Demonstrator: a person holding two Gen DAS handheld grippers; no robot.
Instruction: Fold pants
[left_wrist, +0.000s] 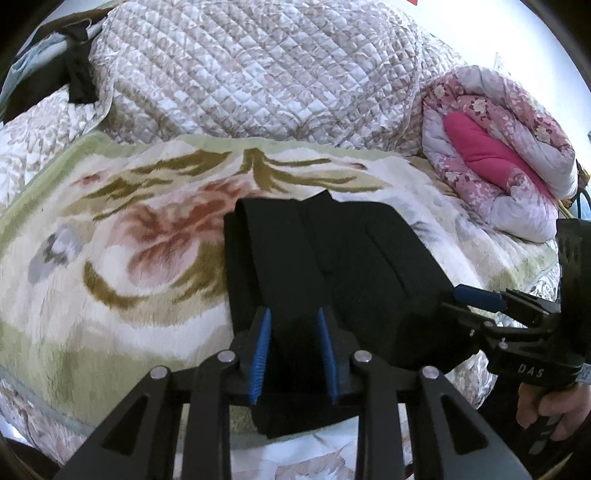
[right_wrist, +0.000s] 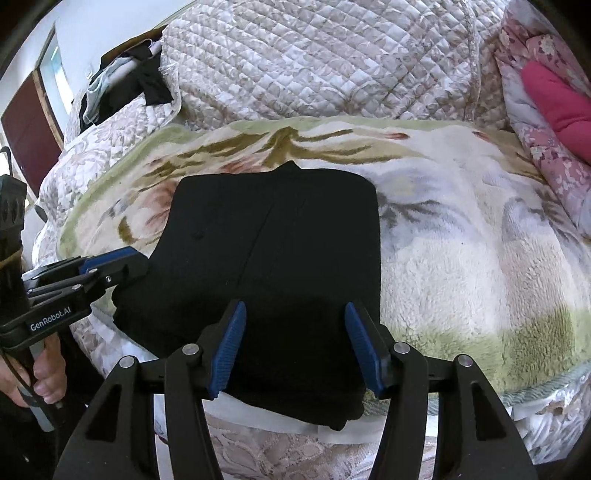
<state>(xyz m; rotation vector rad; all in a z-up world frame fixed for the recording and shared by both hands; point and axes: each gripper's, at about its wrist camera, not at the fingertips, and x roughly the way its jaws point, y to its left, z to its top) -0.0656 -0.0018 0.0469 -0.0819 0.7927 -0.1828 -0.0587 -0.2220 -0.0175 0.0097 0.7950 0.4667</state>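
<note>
The black pants (left_wrist: 332, 273) lie folded into a thick rectangle on the floral fleece blanket (left_wrist: 122, 258); they also show in the right wrist view (right_wrist: 273, 251). My left gripper (left_wrist: 294, 314) is open, its blue pads either side of the near left edge of the pants, just above them. My right gripper (right_wrist: 295, 310) is open over the near right part of the pants. The right gripper also shows at the right in the left wrist view (left_wrist: 476, 297), and the left gripper at the left in the right wrist view (right_wrist: 114, 262).
A quilted beige bedspread (left_wrist: 258, 74) is piled behind the blanket. A pink floral duvet roll (left_wrist: 506, 166) lies at the far right. Dark clothes (right_wrist: 122, 85) hang at the far left. The bed's front edge (right_wrist: 280, 446) runs just below the pants.
</note>
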